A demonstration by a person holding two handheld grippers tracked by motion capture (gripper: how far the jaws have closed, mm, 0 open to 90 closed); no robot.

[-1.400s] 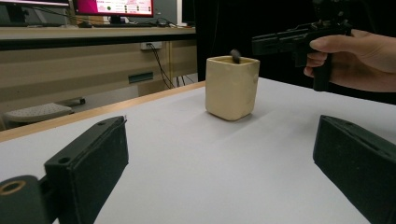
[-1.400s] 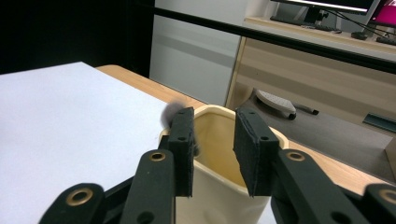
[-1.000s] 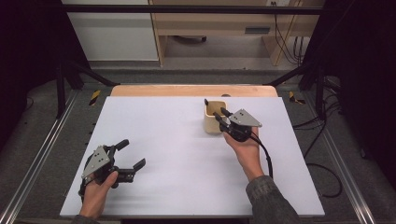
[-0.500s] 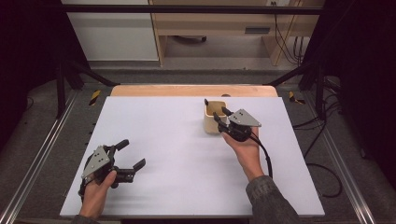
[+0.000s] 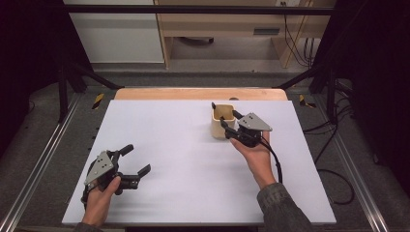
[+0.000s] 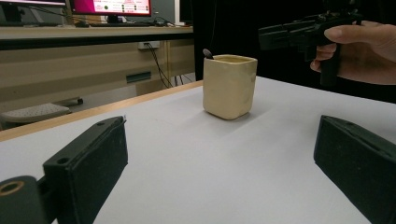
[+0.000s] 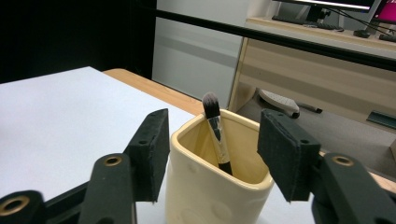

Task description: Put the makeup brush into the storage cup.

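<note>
The right hand [image 5: 254, 154] reaches forward to the cream cup [image 5: 223, 122], which stands toward the far edge of the white table [image 5: 193, 159]; the left hand [image 5: 99, 198] rests well apart from the cup, near the front edge. Desks and monitors stand beyond. The right gripper [image 5: 227, 118] has just been opening, its jaws straddling the cup's rim, pads clear of it; a makeup brush [image 7: 215, 135] leans inside. The left gripper [image 5: 135, 162] gapes wide, holding nothing.

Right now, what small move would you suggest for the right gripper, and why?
Probably draw the right gripper back from the cream cup: its jaws have just been opening and stand apart beside the rim, and the brush already leans inside, so nothing is held.
</note>
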